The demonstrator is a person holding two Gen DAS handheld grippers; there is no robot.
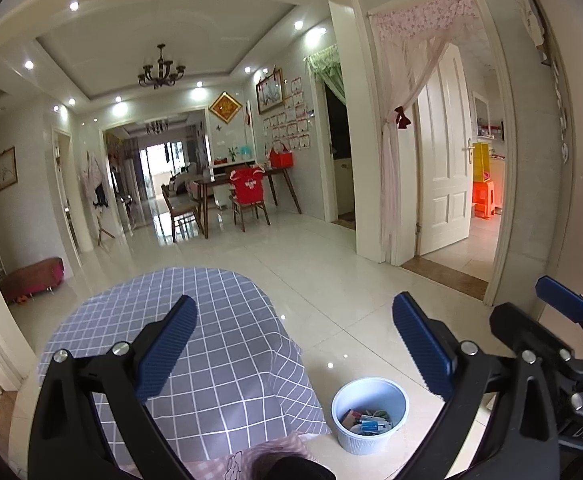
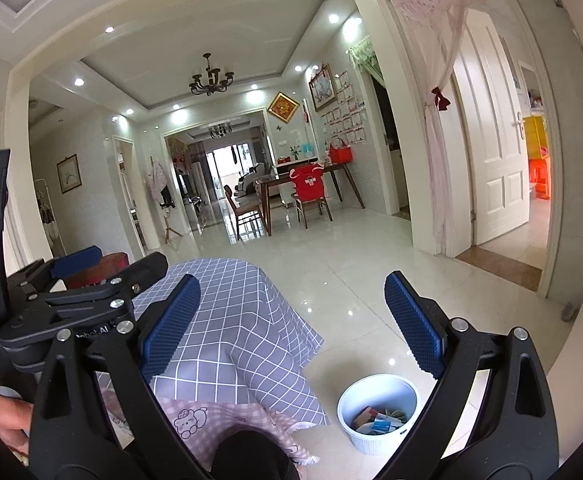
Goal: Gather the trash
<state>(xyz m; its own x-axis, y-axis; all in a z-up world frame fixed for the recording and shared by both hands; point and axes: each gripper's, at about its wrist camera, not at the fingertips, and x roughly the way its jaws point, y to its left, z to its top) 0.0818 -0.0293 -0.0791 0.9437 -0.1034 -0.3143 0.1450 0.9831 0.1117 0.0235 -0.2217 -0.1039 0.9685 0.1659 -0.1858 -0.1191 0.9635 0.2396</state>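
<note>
A white ribbed trash bin (image 1: 369, 416) stands on the floor to the right of the table and holds several pieces of trash (image 1: 367, 420); it also shows in the right wrist view (image 2: 377, 414). My left gripper (image 1: 291, 344) is open and empty, held high above the table's near edge. My right gripper (image 2: 291, 320) is open and empty, raised beside the left one. The right gripper shows at the right edge of the left wrist view (image 1: 563, 340), and the left gripper at the left edge of the right wrist view (image 2: 71, 292).
A table under a grey checked cloth (image 1: 211, 340) lies below, with a pink checked cloth (image 2: 211, 420) at its near edge. Glossy tiled floor (image 1: 331, 272) stretches ahead to a dining table with chairs (image 1: 231, 192). An open doorway with a pink curtain (image 1: 431, 120) is at right.
</note>
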